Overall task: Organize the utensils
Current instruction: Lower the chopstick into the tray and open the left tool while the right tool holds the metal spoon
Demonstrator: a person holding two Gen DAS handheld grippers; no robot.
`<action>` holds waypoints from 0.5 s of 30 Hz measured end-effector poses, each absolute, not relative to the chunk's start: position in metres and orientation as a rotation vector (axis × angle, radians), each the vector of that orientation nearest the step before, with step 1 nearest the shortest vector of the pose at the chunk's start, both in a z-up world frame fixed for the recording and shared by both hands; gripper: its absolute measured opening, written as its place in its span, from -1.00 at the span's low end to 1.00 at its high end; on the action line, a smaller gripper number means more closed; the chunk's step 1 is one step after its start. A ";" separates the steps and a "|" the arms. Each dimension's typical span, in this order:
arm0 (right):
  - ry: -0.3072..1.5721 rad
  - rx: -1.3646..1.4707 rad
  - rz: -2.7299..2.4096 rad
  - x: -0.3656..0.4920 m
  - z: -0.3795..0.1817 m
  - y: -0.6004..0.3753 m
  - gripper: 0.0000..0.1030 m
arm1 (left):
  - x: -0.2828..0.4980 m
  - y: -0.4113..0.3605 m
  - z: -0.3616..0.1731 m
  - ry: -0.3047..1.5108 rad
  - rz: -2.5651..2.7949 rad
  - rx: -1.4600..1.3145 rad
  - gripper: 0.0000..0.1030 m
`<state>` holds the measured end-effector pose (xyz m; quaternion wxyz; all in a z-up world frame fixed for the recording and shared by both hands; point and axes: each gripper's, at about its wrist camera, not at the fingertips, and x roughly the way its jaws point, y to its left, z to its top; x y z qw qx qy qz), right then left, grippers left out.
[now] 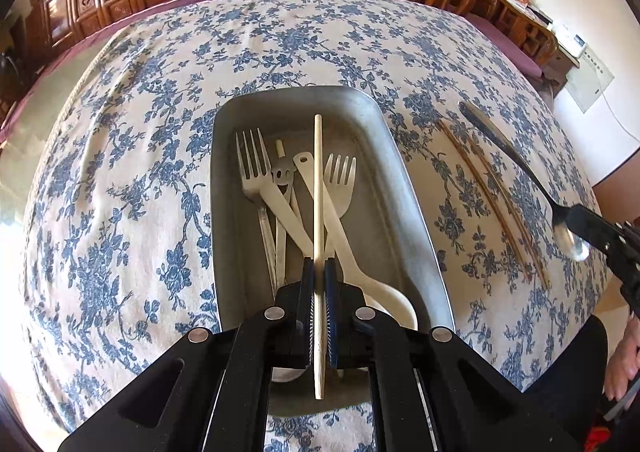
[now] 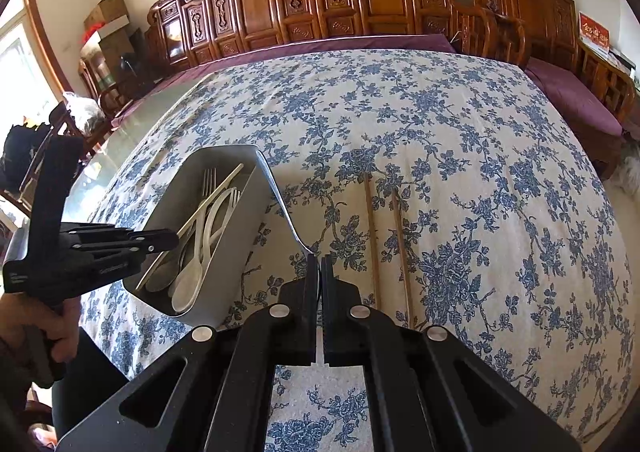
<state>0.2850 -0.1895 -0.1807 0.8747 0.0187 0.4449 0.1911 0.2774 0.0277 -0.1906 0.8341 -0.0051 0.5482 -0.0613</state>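
Pale chopstick (image 1: 318,188) clamped lengthwise in left hand-held gripper (image 1: 319,272), poised over metal tray (image 1: 416,212) of forks and spoons, likely for dropping in. Right hand-held gripper (image 2: 320,268) pinching metal spoon (image 1: 516,160) beside two chopsticks (image 2: 390,244) on counter (image 2: 480,172).

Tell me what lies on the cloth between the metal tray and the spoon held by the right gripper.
Two brown chopsticks lie side by side on the cloth between the metal tray and the spoon in the right gripper; left wrist view shows it.

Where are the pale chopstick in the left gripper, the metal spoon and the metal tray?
pale chopstick (image 1: 318,188), left wrist view, mid-shaft above the tray.
metal spoon (image 1: 516,160), left wrist view, middle of its handle.
metal tray (image 1: 412,212), left wrist view, right rim.
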 end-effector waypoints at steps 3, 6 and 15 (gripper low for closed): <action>0.928 0.036 0.404 0.285 -0.180 -0.185 -0.95 | 0.281 0.027 -0.192 1.168 -0.126 -0.010 -0.92; 0.927 0.035 0.412 0.286 -0.179 -0.179 -0.95 | 0.281 0.027 -0.189 1.160 -0.113 0.005 -0.92; 0.926 0.019 0.442 0.285 -0.176 -0.149 -0.95 | 0.266 0.044 -0.164 1.102 -0.101 -0.026 -0.91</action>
